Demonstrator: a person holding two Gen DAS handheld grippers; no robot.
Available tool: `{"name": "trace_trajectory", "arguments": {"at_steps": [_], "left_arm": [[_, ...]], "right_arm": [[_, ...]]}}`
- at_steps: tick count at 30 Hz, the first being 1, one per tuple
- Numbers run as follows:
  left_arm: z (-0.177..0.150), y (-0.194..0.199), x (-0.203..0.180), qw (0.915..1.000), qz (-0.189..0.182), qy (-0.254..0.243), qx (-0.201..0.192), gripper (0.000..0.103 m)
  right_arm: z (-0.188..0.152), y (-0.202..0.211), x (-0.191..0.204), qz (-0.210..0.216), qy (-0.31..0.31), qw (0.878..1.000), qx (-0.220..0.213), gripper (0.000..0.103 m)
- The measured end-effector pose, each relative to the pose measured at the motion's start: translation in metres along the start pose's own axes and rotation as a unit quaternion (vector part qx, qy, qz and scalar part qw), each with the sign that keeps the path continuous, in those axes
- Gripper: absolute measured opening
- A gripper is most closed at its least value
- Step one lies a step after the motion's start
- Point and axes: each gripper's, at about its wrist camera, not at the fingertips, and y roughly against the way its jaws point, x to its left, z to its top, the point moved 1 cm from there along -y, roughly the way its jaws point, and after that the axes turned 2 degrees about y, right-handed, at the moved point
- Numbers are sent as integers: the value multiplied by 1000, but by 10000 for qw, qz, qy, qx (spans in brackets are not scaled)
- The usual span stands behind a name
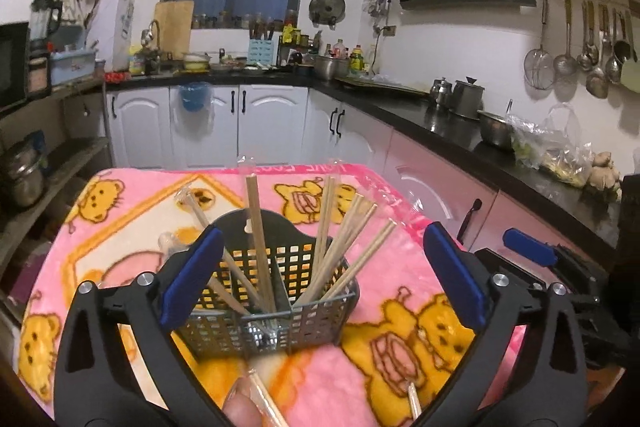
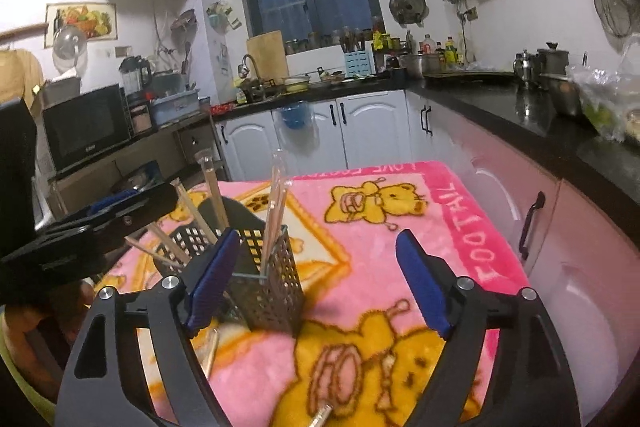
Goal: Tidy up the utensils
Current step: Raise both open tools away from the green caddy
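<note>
Pink blanket bears caddy of chopsticks.

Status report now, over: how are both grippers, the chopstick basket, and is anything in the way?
Left gripper jaws open, empty. Right gripper jaws open, empty. Chopsticks upright in basket. Loose chopsticks on blanket near jaws.

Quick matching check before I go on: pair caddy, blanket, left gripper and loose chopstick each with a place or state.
Things:
1. caddy
2. blanket
3. left gripper
4. loose chopstick

Descriptions:
A. pink with yellow bears
B. lying on the blanket, nearest the camera
C. jaws wide open, holding nothing
D. dark mesh, chopsticks standing in it

Pairs: 1-D, 2-A, 3-C, 4-B
</note>
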Motion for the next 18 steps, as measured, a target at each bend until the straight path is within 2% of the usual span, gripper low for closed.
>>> {"name": "trace_trajectory", "arguments": {"at_steps": [18], "left_arm": [[-32, 22, -4, 9997, 23, -59, 226, 92]], "right_arm": [[-21, 25, 6, 88, 60, 9999, 114, 86]]}}
